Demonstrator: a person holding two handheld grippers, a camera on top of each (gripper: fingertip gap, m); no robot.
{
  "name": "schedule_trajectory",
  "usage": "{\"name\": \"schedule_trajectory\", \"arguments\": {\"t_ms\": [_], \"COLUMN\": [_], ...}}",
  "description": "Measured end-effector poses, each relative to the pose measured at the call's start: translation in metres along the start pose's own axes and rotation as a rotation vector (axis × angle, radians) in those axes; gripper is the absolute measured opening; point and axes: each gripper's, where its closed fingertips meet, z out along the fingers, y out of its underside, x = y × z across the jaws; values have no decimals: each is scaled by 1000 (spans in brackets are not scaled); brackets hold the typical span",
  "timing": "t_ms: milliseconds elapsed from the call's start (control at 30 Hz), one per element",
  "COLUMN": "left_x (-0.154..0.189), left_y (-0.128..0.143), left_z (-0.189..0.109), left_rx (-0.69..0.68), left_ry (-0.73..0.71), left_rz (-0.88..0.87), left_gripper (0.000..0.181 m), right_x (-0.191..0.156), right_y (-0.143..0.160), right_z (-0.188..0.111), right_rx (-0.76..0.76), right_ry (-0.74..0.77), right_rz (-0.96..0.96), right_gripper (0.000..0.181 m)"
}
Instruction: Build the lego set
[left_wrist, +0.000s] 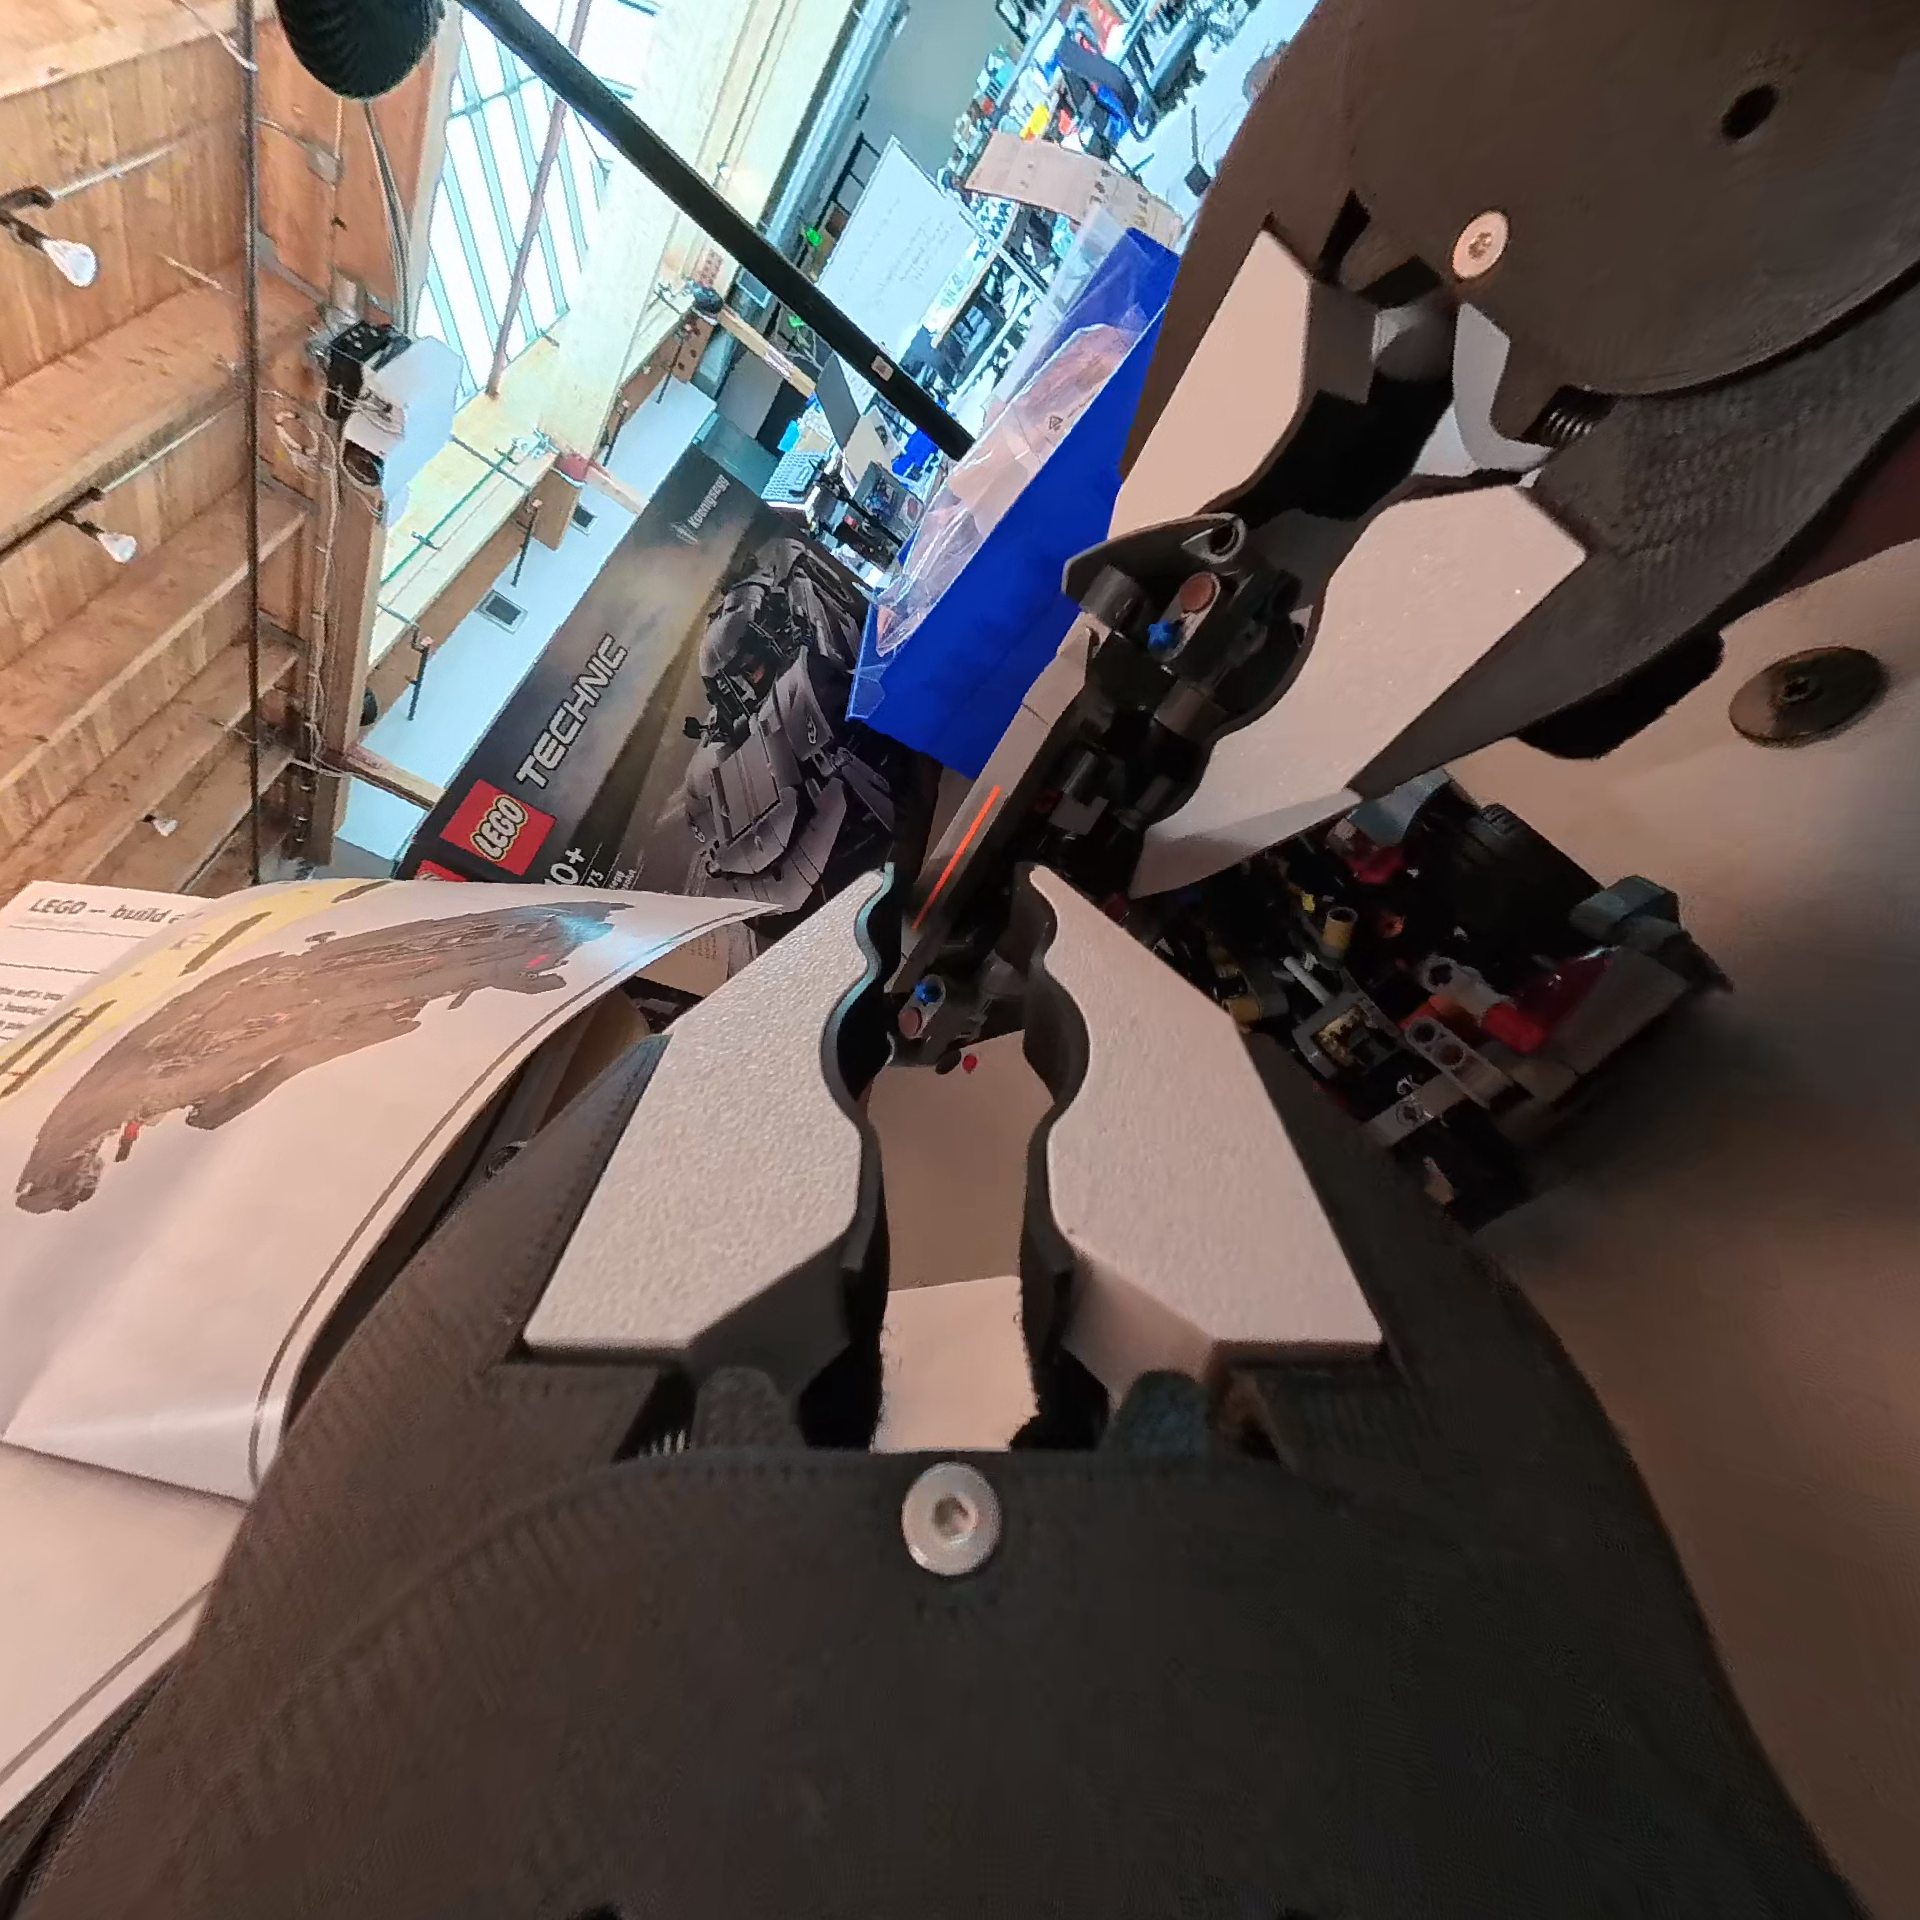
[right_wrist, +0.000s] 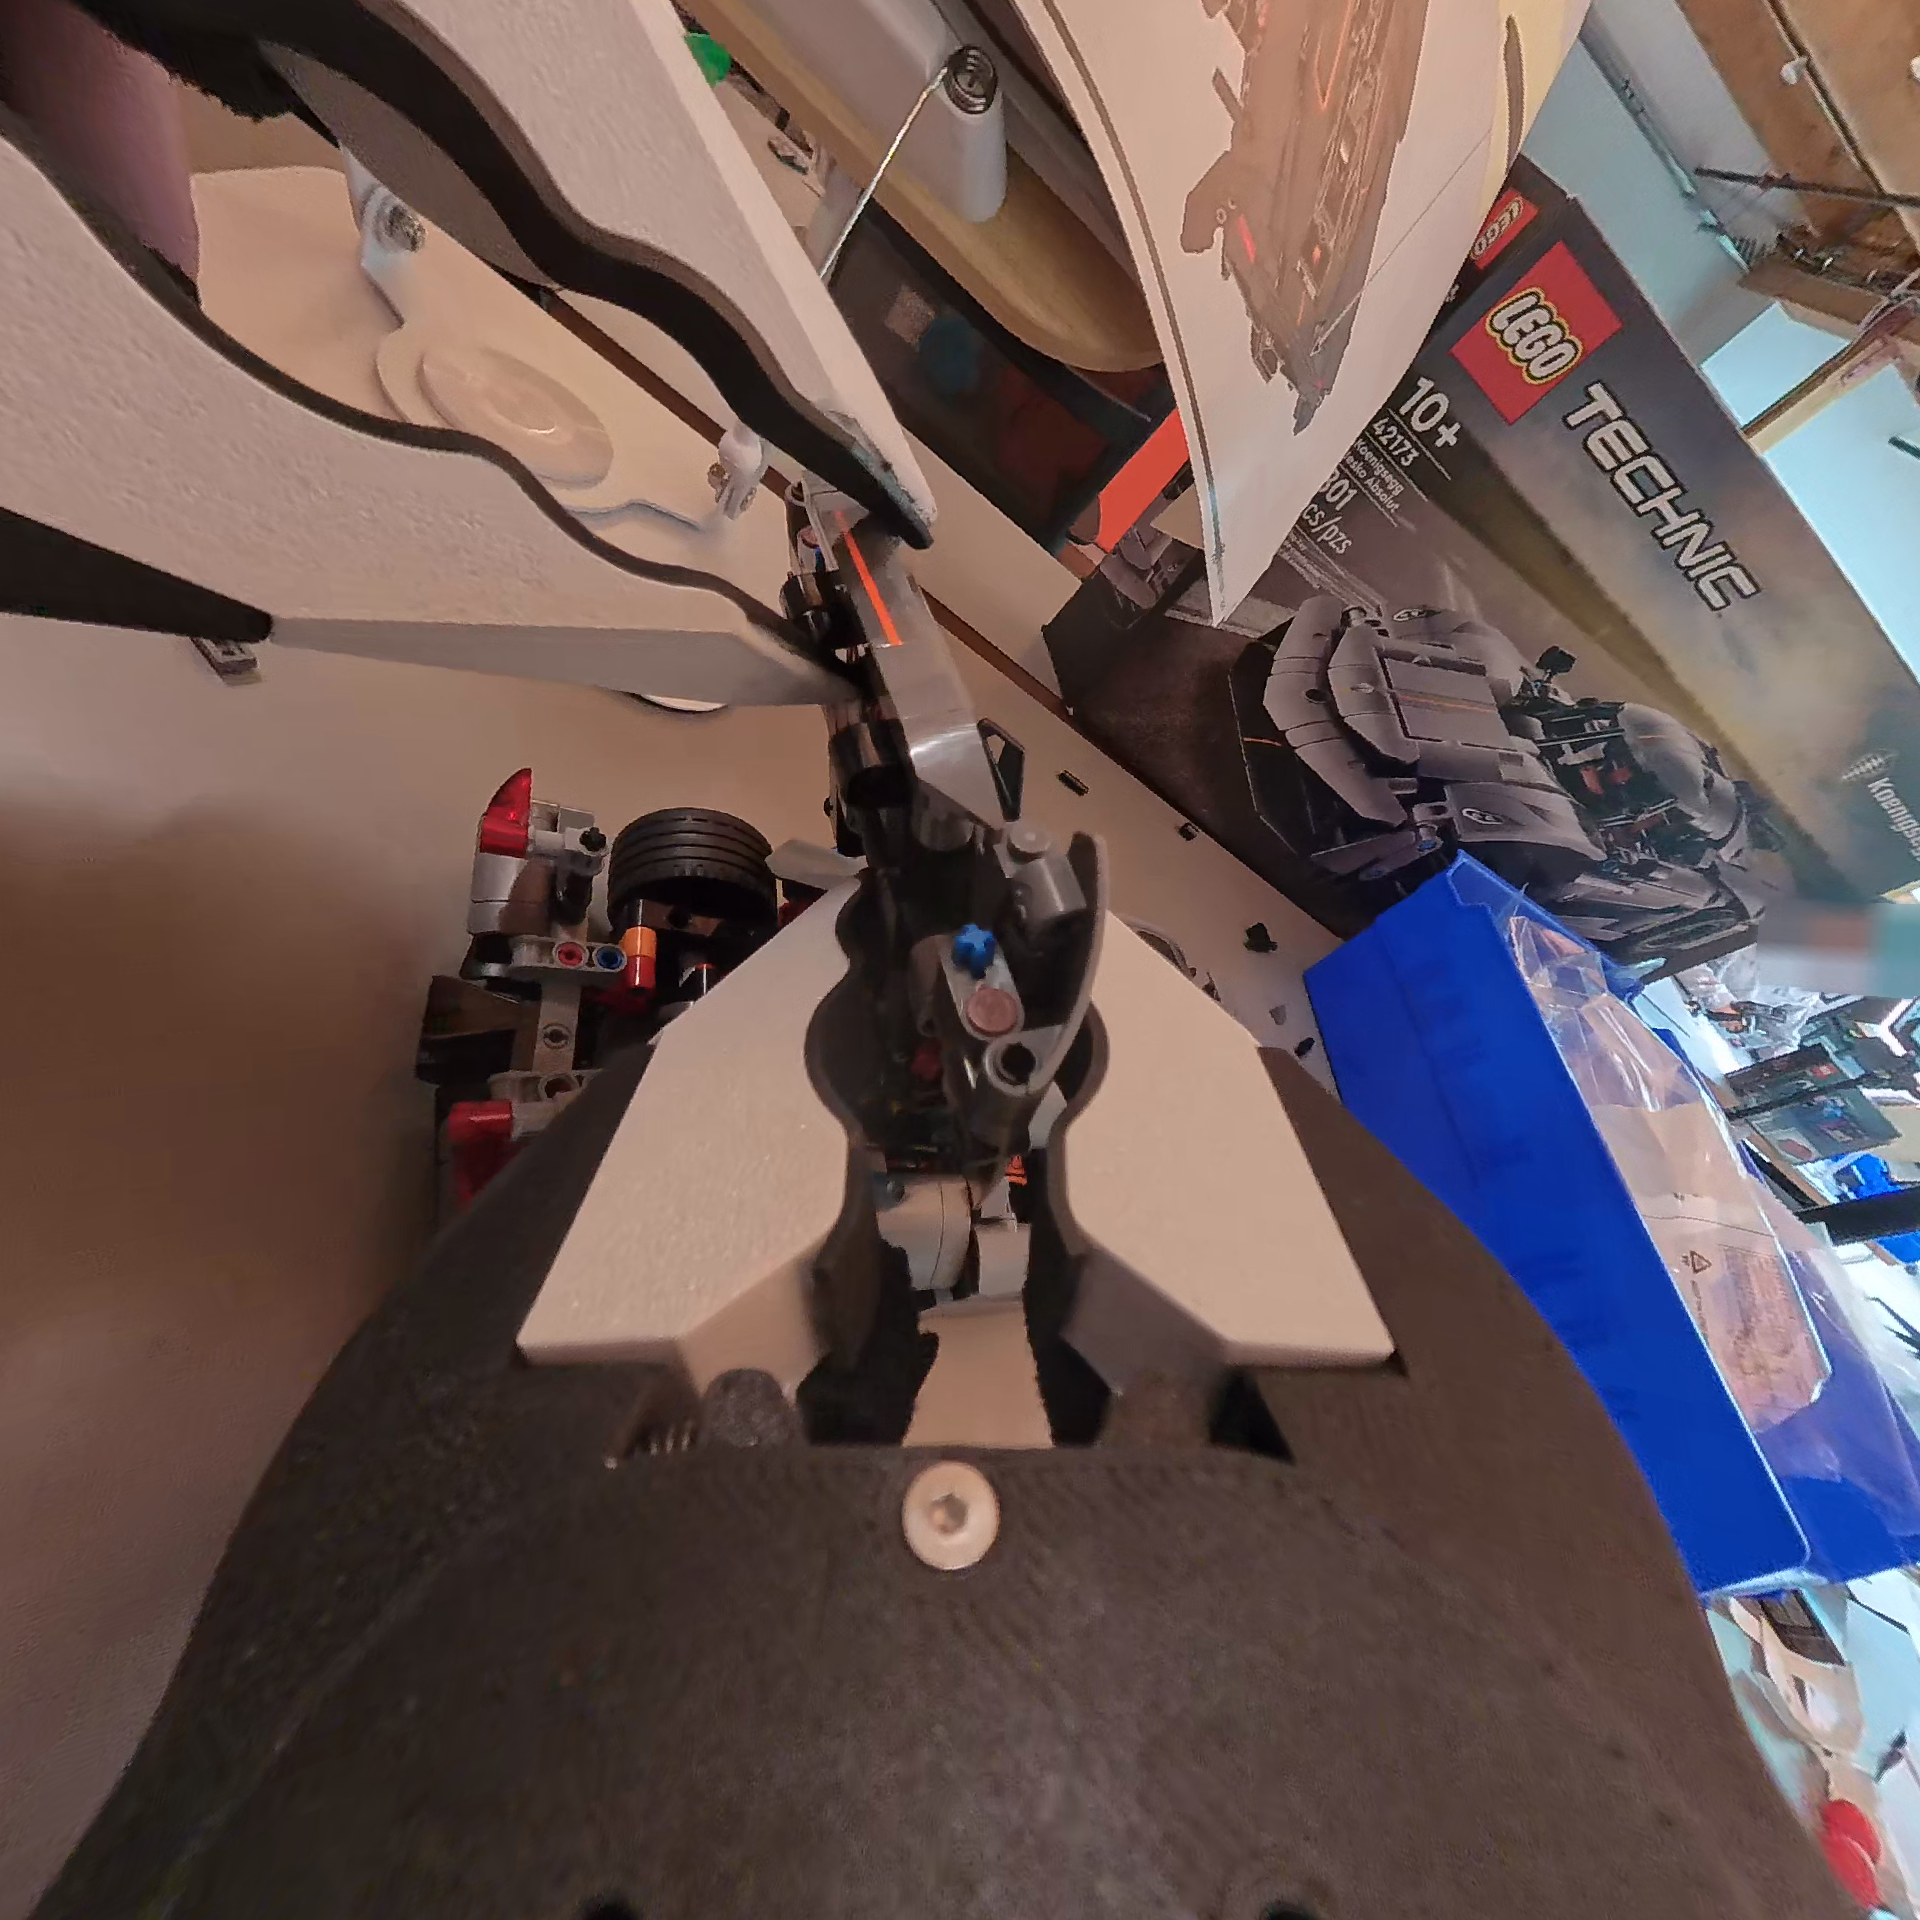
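- Both claws grip one long lego sub-assembly (left_wrist: 1049, 821) between them, lifted off the bench (right_wrist: 260, 935); it has a grey panel with an orange stripe and black technic parts.
- Left claw (left_wrist: 956, 997): narrowly parted, fingers pinched on the near end of the sub-assembly, around the small blue and red pins.
- Right claw (right_wrist: 966, 997): closed to a small gap on the other end; a blue pin (right_wrist: 972, 945) and a brownish round pin sit between the fingers.
- The rest of the set: partly built chassis (right_wrist: 582, 966) with a black tyre (right_wrist: 691, 862) and red pieces, lying on the bench below the held part.
- Set box (right_wrist: 1558, 623) leans behind; instruction sheet (left_wrist: 312, 1039) curls up beside the left claw; blue bin (right_wrist: 1507, 1195) with clear bags to the right.
- Risk: two claws pulling or twisting at odds could pop the panel off its pins, since technic joints give way under a bend.
- Risk: each grip is on small protruding bits, not flat faces, so the part may pivot or slip if either claw loosens.
- Risk: a drop would likely land in the loose pieces below and scatter them.
- Risk: the curled sheet sits close to the left claw and could be snagged.
- Whether the two ends are fully seated: cannot tell.
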Motion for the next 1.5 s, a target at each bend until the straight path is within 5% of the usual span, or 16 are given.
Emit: {"name": "schedule_trajectory", "arguments": {"t_ms": [267, 700, 1500], "left_x": [-9, -2, 3], "left_y": [6, 30, 24], "left_z": [-6, 12, 36], "left_rx": [54, 27, 58], "left_ry": [5, 60, 44], "left_rz": [-130, -345, -338], "left_gripper": [34, 85, 60], "right_x": [2, 4, 4], "right_y": [0, 0, 1], "right_z": [1, 1, 1], "right_rx": [22, 43, 58], "right_ry": [-15, -25, -50], "right_rz": [53, 70, 104], "right_gripper": [27, 27, 27]}}
